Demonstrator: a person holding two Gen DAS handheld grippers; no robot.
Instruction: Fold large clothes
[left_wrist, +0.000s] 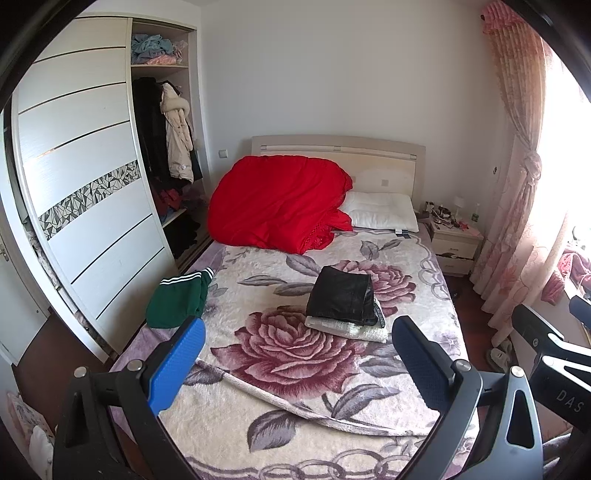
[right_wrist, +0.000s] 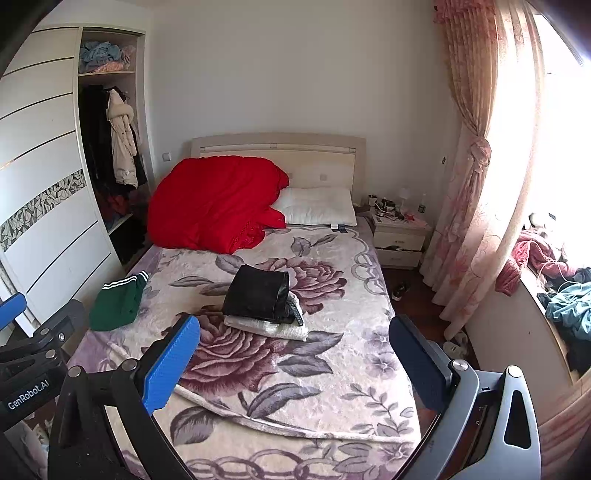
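Both tools hang above the foot of the bed, jaws spread wide with nothing between them. The left tool (left_wrist: 297, 343) and the right tool (right_wrist: 293, 341) each frame the floral blanket (left_wrist: 295, 424) through the gap

Ahead of both tools, near the middle of the bed, sits a small stack: a folded black garment (left_wrist: 341, 295) on top of a folded white garment (left_wrist: 347, 328). The stack lies well apart from the fingertips, slightly right of centre in the left wrist view and slightly left of centre in the right wrist view

A green garment with white stripes (left_wrist: 177, 299) lies loosely heaped at the bed's left edge, partly hanging over toward the wardrobe (left_wrist: 85, 192). It sits just beyond the left tool's blue left finger (left_wrist: 177, 365)

At the head, a red quilt (left_wrist: 277, 203) is bunched beside a white pillow (left_wrist: 380, 212). The blanket between the tools and the stack is bare, with one raised fold line running across it. A narrow strip of floor separates the bed from the wardrobe; the right side opens to the curtain (right_wrist: 476, 184) and nightstand (right_wrist: 400, 236)
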